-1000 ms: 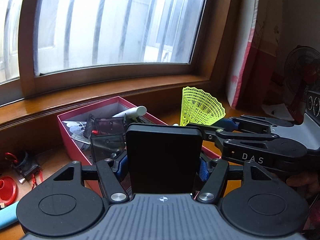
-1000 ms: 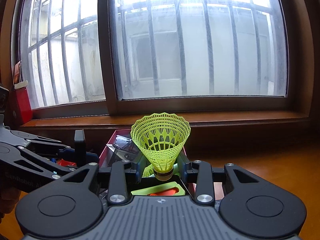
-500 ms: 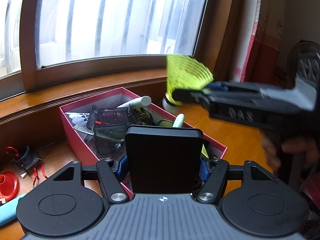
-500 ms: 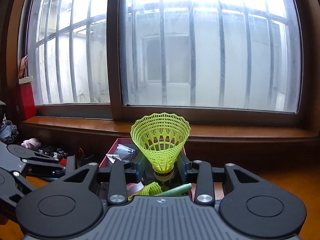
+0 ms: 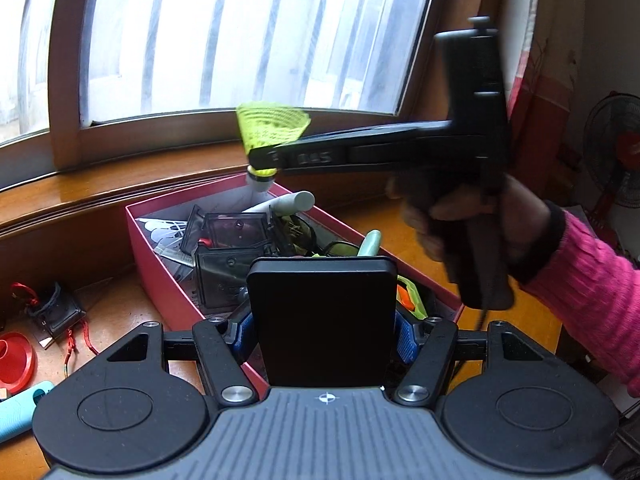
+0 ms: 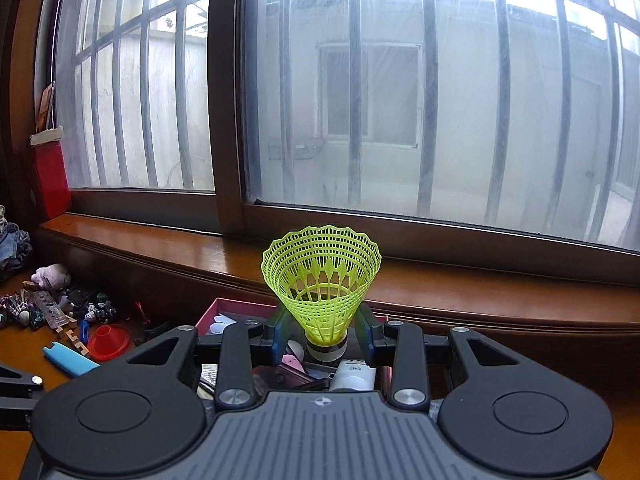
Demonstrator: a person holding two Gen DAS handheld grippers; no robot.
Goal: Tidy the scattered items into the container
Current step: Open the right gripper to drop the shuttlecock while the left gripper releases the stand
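My left gripper (image 5: pixel 324 334) is shut on a flat black slab (image 5: pixel 322 304), held upright just above the near end of a red open box (image 5: pixel 160 280). The box holds dark clear cases, a white tube and green bits. My right gripper (image 6: pixel 325 340) is shut on the white base of a yellow-green mesh shuttlecock (image 6: pixel 322 280), skirt up. In the left wrist view the shuttlecock (image 5: pixel 272 128) hangs above the box's far end, and a hand in a pink sleeve (image 5: pixel 592 280) holds that gripper. The red box's rim (image 6: pixel 224 308) shows right below the right gripper.
Left of the box on the wooden table lie a red cone (image 6: pixel 108 340), a light blue case (image 6: pixel 70 360), a black pouch with a red cord (image 5: pixel 56 312) and several small trinkets (image 6: pixel 40 304). A wooden sill and a barred window stand behind. A fan (image 5: pixel 616 152) is at the far right.
The right gripper has carried the shuttlecock leftward, from beside the box's right side to above its far end. The left gripper and its black slab have stayed put.
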